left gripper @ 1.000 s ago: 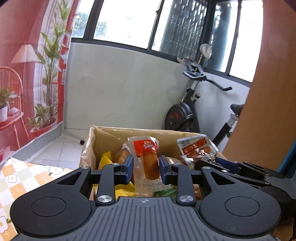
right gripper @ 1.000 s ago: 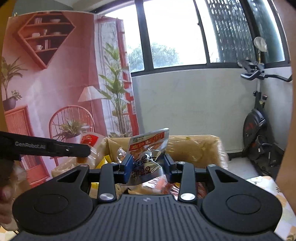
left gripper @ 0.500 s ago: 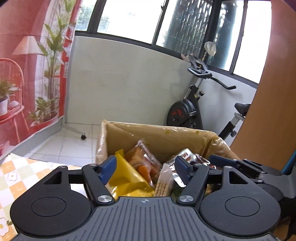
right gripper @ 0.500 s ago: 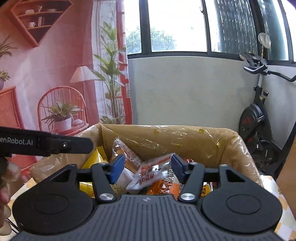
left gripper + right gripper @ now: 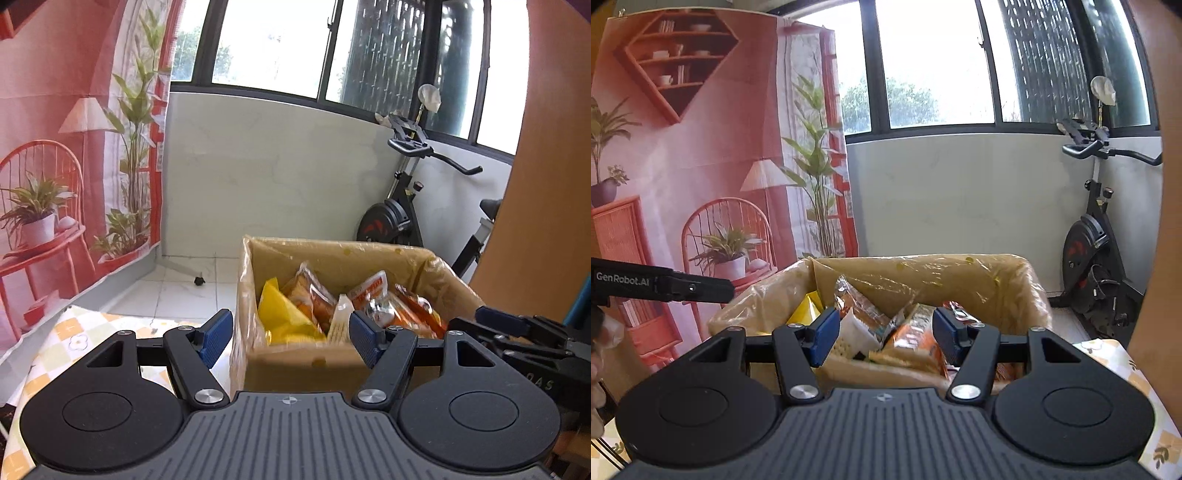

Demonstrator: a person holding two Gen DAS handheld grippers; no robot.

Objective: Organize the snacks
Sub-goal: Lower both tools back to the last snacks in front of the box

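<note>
1. Sitting ahead of the left gripper in the left wrist view, the brown cardboard box lined with clear plastic film holds the snack packets; its near left corner falls between the two blue-padded fingers, but farther off and not touching them.
2. Inside the box, a crumpled yellow packet lies at the left, orange-and-clear sealed packets stand beside it, and a red-and-white printed packet leans toward the right.
3. The left gripper's jaws have just been opening; they stand wide apart, released, with nothing gripped between the pads.
4. The right gripper shows at the right edge of this view, beside the box's right wall. A checked yellow-and-white tablecloth lies at lower left, and a black exercise bike stands behind the box against the white wall.
5. In the right wrist view, the same box lies straight ahead, its packets just beyond the fingers of the right gripper.
6. An orange printed packet and a white pouch appear between the blue pads, lying in the box rather than held.
7. The right gripper's jaws have just been opening too; they stand parted and released, pressing on nothing.
8. The left gripper's black finger reaches in from the left edge near the box's left rim. A pink printed backdrop cloth hangs behind.
</note>
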